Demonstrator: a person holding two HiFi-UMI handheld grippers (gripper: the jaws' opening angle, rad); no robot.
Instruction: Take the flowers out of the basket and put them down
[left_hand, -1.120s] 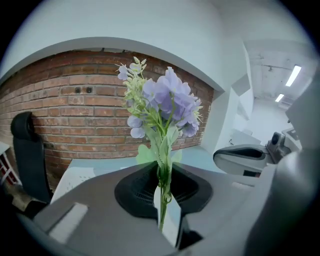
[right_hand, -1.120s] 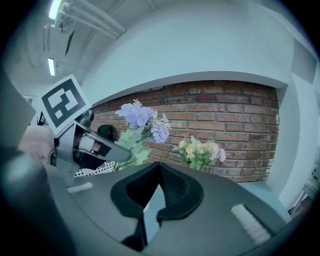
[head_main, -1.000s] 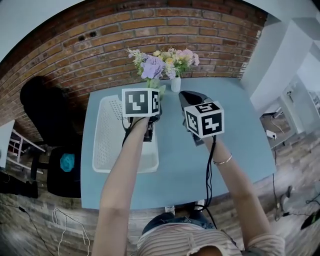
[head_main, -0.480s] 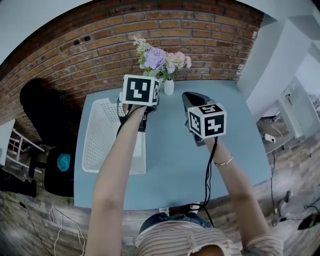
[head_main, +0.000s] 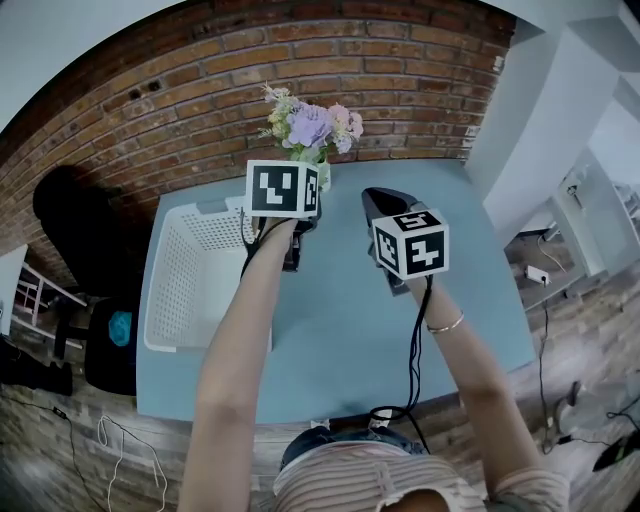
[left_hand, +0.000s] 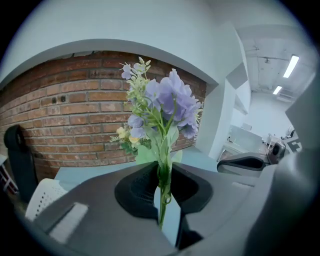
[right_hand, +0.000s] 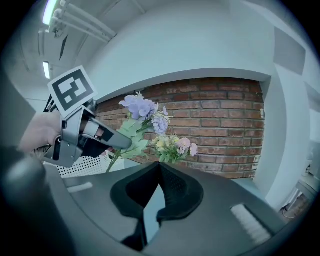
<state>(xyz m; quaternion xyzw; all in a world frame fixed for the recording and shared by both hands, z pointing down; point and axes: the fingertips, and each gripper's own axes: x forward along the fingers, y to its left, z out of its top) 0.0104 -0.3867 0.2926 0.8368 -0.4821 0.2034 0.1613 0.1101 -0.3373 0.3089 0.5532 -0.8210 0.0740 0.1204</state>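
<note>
My left gripper (head_main: 312, 212) is shut on the green stem of a bunch of purple flowers (head_main: 308, 126), held upright over the blue table (head_main: 340, 320), just right of the white basket (head_main: 190, 270). In the left gripper view the stem (left_hand: 163, 190) runs between the jaws and the purple blooms (left_hand: 172, 102) rise above them. My right gripper (head_main: 380, 197) hovers beside it to the right, shut with nothing in it; its jaw tips (right_hand: 159, 164) meet. From the right gripper view I see the left gripper (right_hand: 85, 137) holding the purple bunch (right_hand: 142, 107).
A small white vase (head_main: 323, 177) with pink and yellow flowers (right_hand: 172, 145) stands at the table's far edge by the brick wall (head_main: 200, 90). I see nothing inside the basket. A black chair (head_main: 70, 230) stands left of the table. A cable (head_main: 412, 350) hangs from my right gripper.
My left gripper has carried the purple flowers from over the basket's right edge to the right, over the table and nearer the vase. The right gripper has shifted alongside it.
</note>
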